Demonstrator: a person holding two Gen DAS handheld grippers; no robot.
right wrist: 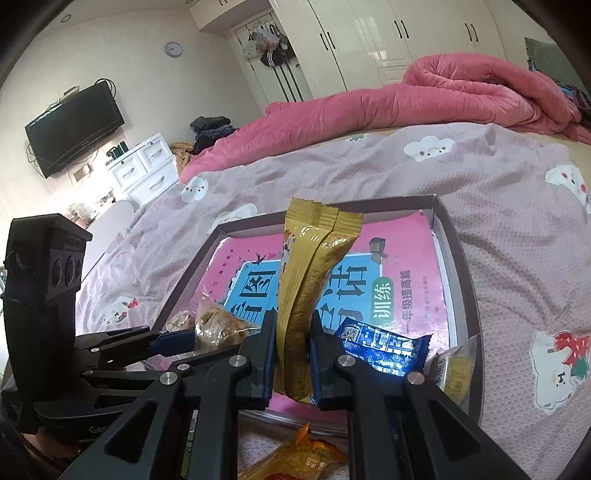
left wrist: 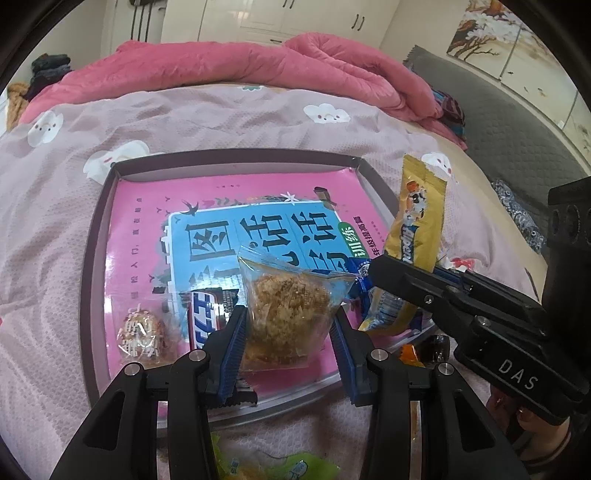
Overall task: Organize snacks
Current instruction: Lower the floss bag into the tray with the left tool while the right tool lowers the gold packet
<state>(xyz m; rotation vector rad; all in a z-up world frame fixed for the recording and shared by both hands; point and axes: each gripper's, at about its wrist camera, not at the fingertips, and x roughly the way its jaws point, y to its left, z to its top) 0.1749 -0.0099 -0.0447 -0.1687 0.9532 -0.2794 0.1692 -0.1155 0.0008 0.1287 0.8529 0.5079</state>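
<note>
Over the bedspread's tray (left wrist: 96,236), left gripper (left wrist: 288,332) clasps a floss-cake packet (left wrist: 286,306), right gripper (right wrist: 292,354) pinches a gold sachet (right wrist: 306,295).

Glossy gold foil wrapper (right wrist: 314,295); clear plastic packet (left wrist: 288,295); matt cloth bedspread (left wrist: 221,122).

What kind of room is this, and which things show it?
Most likely a home bedroom. The shallow box of snacks sits on a bed with a cloud-print sheet and a rumpled pink quilt; white wardrobe doors and a wall-mounted TV stand behind.
</note>
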